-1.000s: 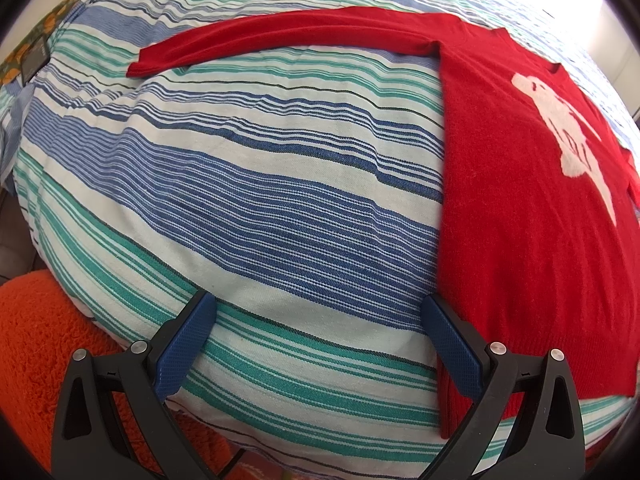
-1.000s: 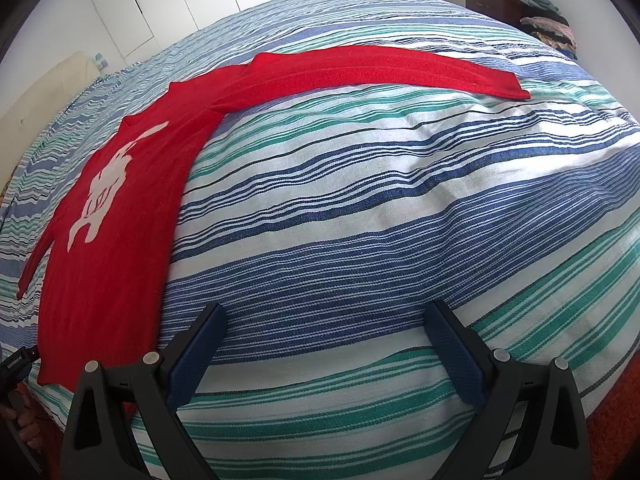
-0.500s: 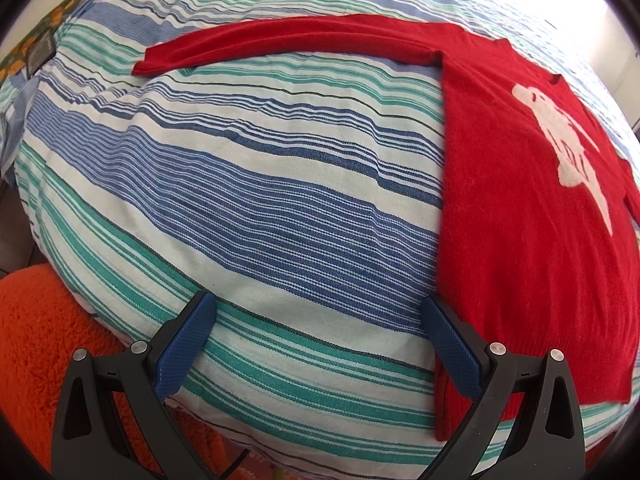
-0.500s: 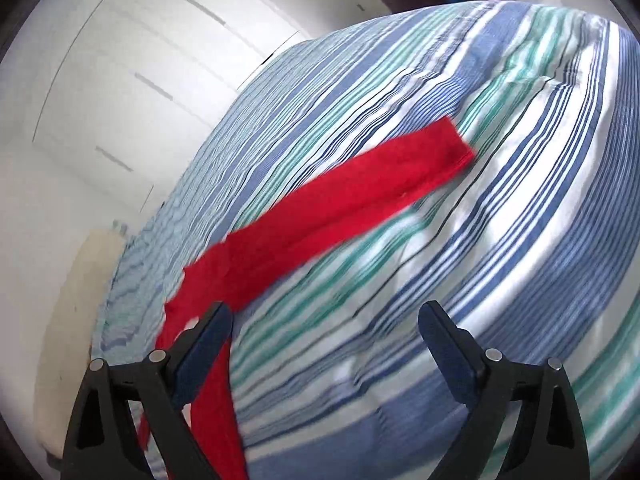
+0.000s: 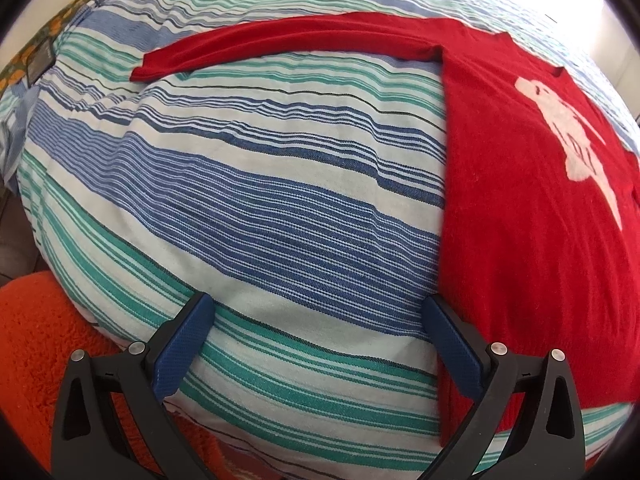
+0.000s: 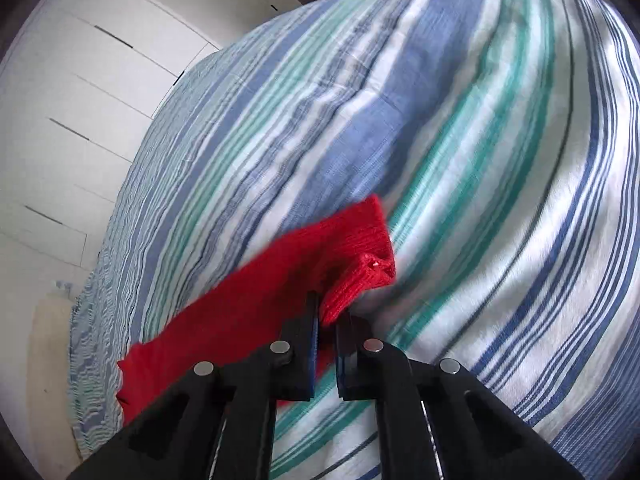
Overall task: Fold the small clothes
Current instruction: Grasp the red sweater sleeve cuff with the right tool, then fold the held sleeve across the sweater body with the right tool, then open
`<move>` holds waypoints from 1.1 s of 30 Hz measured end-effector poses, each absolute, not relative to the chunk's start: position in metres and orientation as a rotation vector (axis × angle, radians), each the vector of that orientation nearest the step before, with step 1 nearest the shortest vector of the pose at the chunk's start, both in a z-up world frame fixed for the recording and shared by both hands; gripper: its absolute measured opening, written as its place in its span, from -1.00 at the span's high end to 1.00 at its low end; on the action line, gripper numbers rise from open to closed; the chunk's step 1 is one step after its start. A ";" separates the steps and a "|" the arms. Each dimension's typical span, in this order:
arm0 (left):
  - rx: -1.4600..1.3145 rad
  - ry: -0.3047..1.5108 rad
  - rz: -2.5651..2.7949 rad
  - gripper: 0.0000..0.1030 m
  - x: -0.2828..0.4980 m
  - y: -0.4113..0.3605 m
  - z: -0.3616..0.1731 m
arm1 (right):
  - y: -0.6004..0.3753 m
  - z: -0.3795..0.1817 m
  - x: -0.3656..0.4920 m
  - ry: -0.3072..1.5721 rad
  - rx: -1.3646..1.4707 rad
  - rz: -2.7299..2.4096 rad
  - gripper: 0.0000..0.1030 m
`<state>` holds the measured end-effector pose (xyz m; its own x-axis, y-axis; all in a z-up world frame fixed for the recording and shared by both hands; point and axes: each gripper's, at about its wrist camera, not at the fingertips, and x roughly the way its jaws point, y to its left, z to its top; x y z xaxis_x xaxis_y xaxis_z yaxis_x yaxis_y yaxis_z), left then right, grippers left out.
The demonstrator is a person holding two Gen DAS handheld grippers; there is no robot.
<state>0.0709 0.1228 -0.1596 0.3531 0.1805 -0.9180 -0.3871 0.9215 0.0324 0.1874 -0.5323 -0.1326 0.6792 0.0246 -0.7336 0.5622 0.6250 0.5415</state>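
Here we count one red sweater (image 5: 532,216), and it lies flat on the striped bedspread (image 5: 256,208). In the left wrist view its body fills the right side of the frame, with one white figure (image 5: 568,140) knitted on the chest at the upper right. One long sleeve (image 5: 288,44) runs from the shoulder across the top of the frame and ends in a cuff at the upper left.

We hold two grippers. The left gripper (image 5: 320,344) sits at the bottom of its own view with its two blue pads spread wide; nothing is between them. The right-hand pad (image 5: 452,344) stands at the sweater's side edge, though we cannot tell whether it touches the cloth. An orange fluffy fabric (image 5: 36,344) shows in the lower left corner, beside the bed.

In the right wrist view we see the sweater's other sleeve (image 6: 256,300), running from the lower left up to the middle of the frame. The right gripper (image 6: 326,328) has just been closing, and its two pads are now clenched on the ribbed cuff (image 6: 360,268) of that sleeve, which bunches up just above the fingertips. White cupboard doors (image 6: 80,100) fill the upper left of that view.
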 end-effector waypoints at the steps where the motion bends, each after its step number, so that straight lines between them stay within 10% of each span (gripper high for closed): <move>1: -0.203 1.154 0.368 -0.99 0.075 0.121 -0.160 | -0.522 -0.111 0.193 0.745 0.807 -0.289 0.86; 9: -0.234 1.157 0.344 -0.99 0.081 0.122 -0.159 | -0.273 0.041 0.266 0.687 0.575 0.568 0.86; 11: -0.237 1.155 0.336 -0.99 0.079 0.123 -0.159 | -0.208 0.042 0.276 0.762 0.531 0.701 0.49; 13: -0.231 1.153 0.328 -0.98 0.076 0.122 -0.158 | -0.173 0.034 0.282 0.810 0.485 0.726 -0.45; 28: -0.218 1.154 0.317 -0.98 0.076 0.119 -0.158 | -0.217 -0.153 0.310 1.124 0.265 0.285 0.07; 30: -0.219 1.154 0.311 -0.98 0.075 0.120 -0.158 | -0.240 -0.179 0.314 1.201 0.151 0.070 0.38; 33: -0.224 1.158 0.307 -0.99 0.076 0.121 -0.158 | -0.266 -0.169 0.303 1.154 0.200 0.078 0.20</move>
